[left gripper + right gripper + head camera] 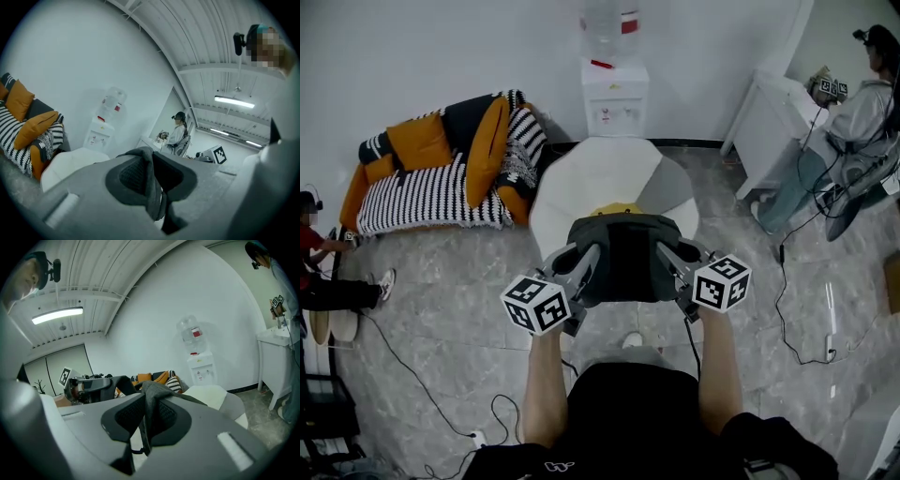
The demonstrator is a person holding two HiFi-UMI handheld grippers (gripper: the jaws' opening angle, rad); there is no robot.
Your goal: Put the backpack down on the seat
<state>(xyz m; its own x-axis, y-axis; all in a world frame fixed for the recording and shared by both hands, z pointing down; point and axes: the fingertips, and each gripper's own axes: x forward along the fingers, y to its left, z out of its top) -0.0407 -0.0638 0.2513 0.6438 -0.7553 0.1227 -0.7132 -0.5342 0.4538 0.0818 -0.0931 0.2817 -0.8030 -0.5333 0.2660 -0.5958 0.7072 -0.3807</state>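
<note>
A dark grey backpack (pixel 624 255) with a yellow edge at its top hangs in the air in front of the white shell chair (pixel 609 178), held up from both sides. My left gripper (pixel 587 265) is shut on a grey strap (pixel 151 185) of the backpack at its left side. The strap fabric runs pinched between the dark pads. My right gripper (pixel 667 262) is shut on the other strap (pixel 149 416) at the backpack's right side. The chair's seat lies just beyond and below the bag, partly hidden by it.
A striped sofa with orange cushions (pixel 441 169) stands at the back left. A water dispenser (pixel 614 89) is against the wall behind the chair. A white cabinet (pixel 773 127) and a seated person (pixel 853 141) are at right, another person (pixel 323 272) at left. Cables (pixel 431 398) cross the floor.
</note>
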